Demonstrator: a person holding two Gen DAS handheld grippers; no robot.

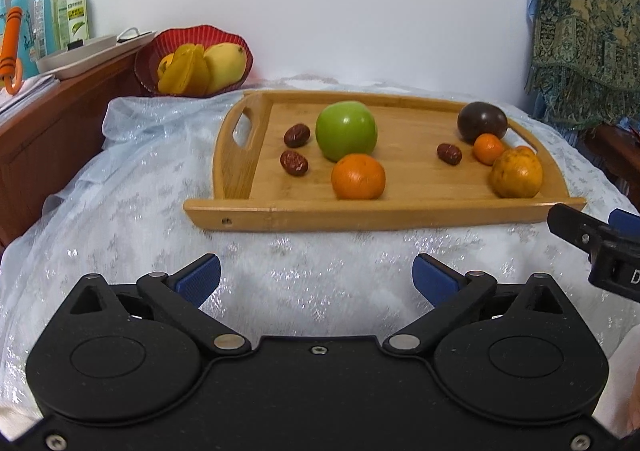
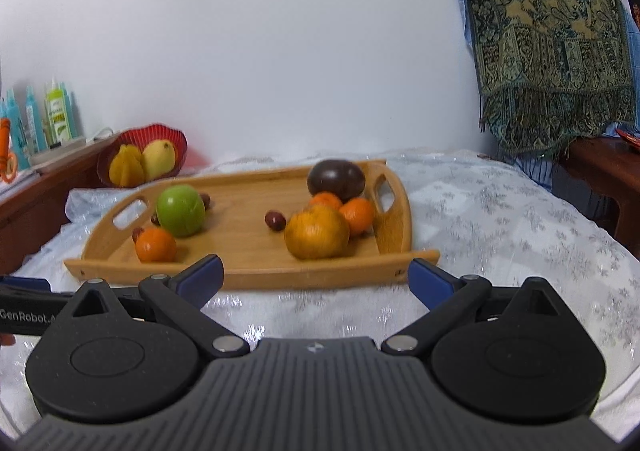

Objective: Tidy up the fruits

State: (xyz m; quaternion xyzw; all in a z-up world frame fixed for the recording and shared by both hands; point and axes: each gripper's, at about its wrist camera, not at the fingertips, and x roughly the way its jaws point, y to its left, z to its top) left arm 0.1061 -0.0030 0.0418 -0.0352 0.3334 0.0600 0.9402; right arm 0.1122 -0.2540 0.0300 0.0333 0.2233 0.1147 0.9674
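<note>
Hovering short of tray (image 1: 400, 217) — both tongs (image 1: 316, 279) (image 2: 316, 281) agape, empty.

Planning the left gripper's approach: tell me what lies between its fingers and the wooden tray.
In the left wrist view, only bare lace tablecloth lies between the open left gripper and the wooden tray. No fruit sits there.

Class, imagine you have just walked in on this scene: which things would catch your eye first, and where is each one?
The wooden tray on the pale cloth stands out, with a big green apple toward its left end beside an orange. At its right end a dark purple fruit sits behind a yellowish orange. Behind the tray's left corner, a red basket holds yellow fruit.
</note>
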